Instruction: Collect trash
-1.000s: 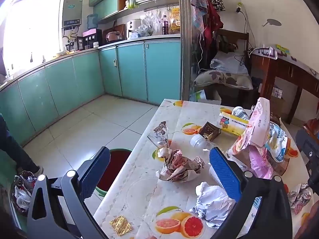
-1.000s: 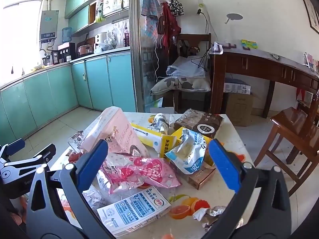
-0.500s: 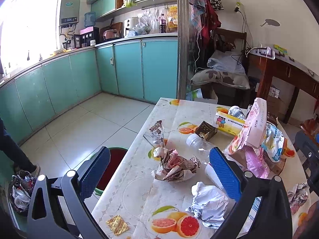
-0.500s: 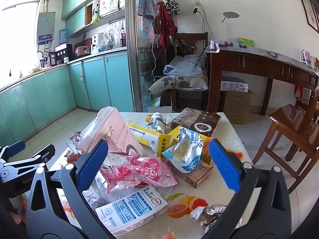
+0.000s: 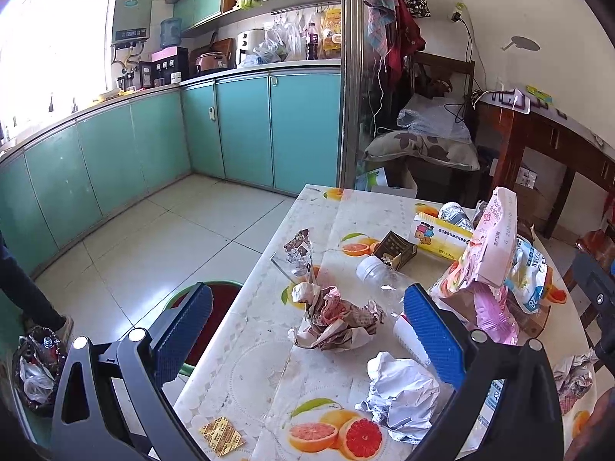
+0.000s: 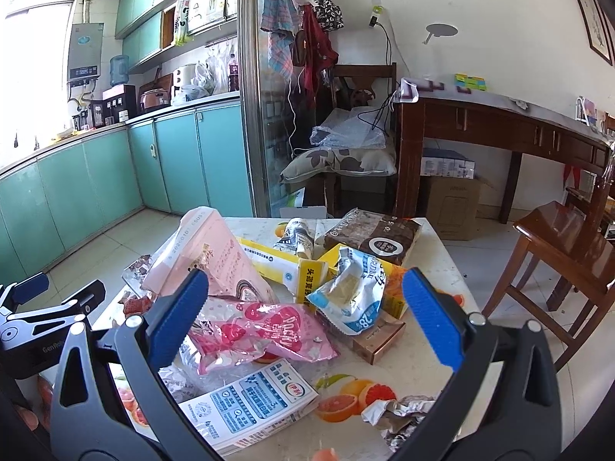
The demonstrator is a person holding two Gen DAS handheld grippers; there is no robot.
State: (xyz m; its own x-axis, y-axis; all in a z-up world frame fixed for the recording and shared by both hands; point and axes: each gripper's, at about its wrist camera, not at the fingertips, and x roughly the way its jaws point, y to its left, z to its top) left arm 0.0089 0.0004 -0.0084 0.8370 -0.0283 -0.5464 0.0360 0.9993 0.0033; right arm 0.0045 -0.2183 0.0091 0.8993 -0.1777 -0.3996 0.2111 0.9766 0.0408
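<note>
Trash covers a table (image 5: 265, 345) with a fruit-print cloth. In the left wrist view my left gripper (image 5: 307, 334) is open and empty, held above a crumpled paper wrapper (image 5: 338, 322); a crumpled foil ball (image 5: 399, 395) and a clear plastic bottle (image 5: 380, 280) lie nearby. In the right wrist view my right gripper (image 6: 305, 322) is open and empty over a pink snack bag (image 6: 265, 326), a blue-white wrapper (image 6: 353, 296) and a milk carton (image 6: 250, 407). A green bin (image 5: 207, 319) with a red inside stands on the floor left of the table.
Teal kitchen cabinets (image 5: 115, 153) line the far wall past open tiled floor. A wooden chair (image 6: 557, 265) stands right of the table, a wooden desk (image 6: 499, 126) behind it. A full trash bag (image 5: 34, 368) sits on the floor at the left by a person's leg.
Both grippers have drifted slightly back and up, so the table trash sits a little lower in view. Both stay open and nothing was taken hold of.
</note>
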